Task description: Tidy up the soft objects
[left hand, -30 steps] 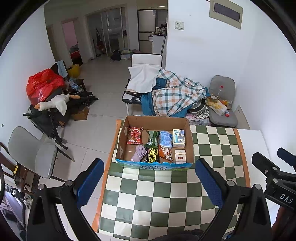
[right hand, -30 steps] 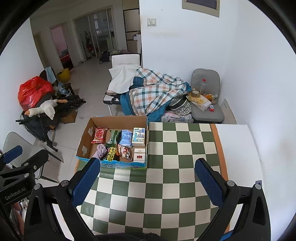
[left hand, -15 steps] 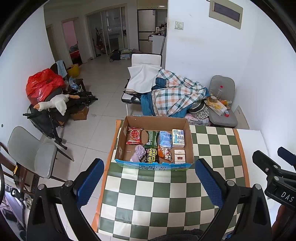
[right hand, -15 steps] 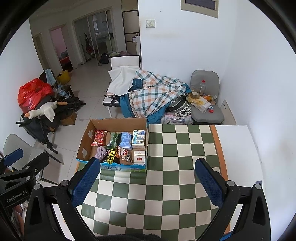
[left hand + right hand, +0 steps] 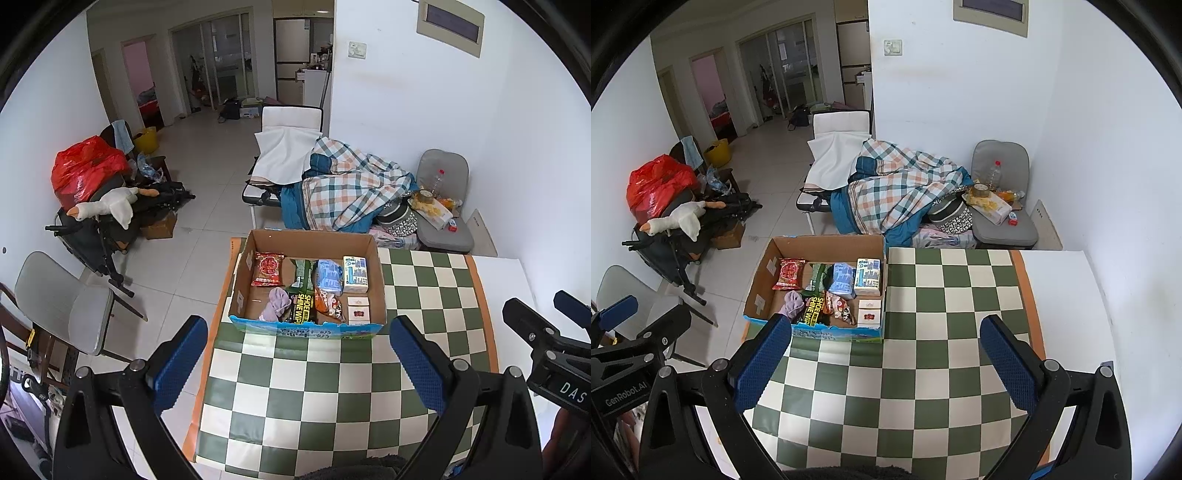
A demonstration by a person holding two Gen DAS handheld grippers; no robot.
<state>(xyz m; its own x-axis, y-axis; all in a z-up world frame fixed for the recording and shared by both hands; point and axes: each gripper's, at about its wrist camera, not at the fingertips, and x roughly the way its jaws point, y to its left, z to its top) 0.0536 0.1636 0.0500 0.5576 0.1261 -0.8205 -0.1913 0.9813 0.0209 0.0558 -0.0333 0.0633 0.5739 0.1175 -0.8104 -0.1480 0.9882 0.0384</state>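
Observation:
A cardboard box (image 5: 308, 237) (image 5: 827, 242) sits on the far left part of the green-and-white checkered table (image 5: 303, 384) (image 5: 923, 373). Inside lie a red snack pack (image 5: 267, 268) (image 5: 789, 273), a lilac soft cloth (image 5: 276, 303) (image 5: 792, 303), a blue pack (image 5: 330, 277), a white carton (image 5: 355, 274) (image 5: 868, 276) and a small white box (image 5: 358, 310). My left gripper (image 5: 298, 363) hangs open above the table in front of the box. My right gripper (image 5: 884, 360) is open too, to the right of it. Neither holds anything.
Behind the table stand a chair with a plaid blanket (image 5: 351, 192) (image 5: 905, 184) and a grey chair (image 5: 443, 221) with a bottle. On the floor at left are a grey chair (image 5: 66, 306), a dark stroller with a plush goose (image 5: 107, 206) and a red bag (image 5: 85, 170).
Both views drifted back slightly; the box sits a little farther and higher in frame. The grippers stay open and empty.

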